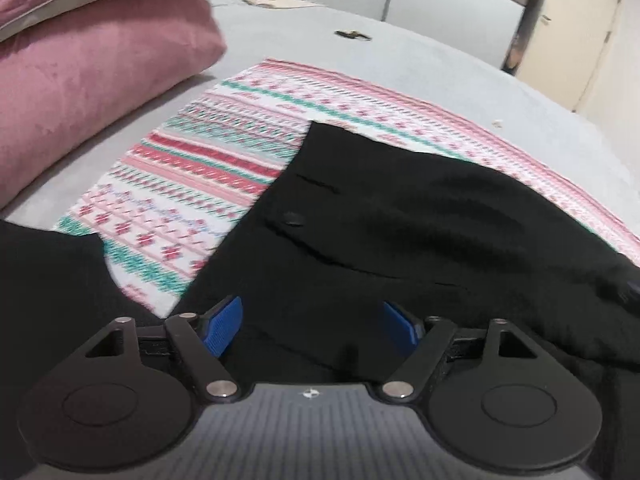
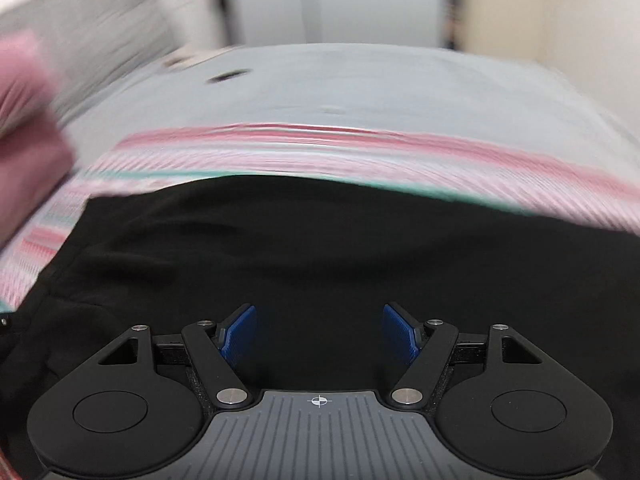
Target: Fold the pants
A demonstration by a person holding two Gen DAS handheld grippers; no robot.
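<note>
With left gripper and right gripper both wide and empty over the black pants, matching edge points should be pinched before the fold is carried across the patterned blanket.

a home bedroom: a wide bed under a pale grey fitted sheet, plush pink velvet pillows stacked at its side, a patterned pink, white and green knitted blanket, cream cupboard doors behind.

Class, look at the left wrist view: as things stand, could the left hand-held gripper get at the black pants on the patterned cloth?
Probably yes. The left hand-held gripper has its jaws open with black pants fabric lying just ahead, and nothing sits between. The pink cushion lies well off to the side.
</note>
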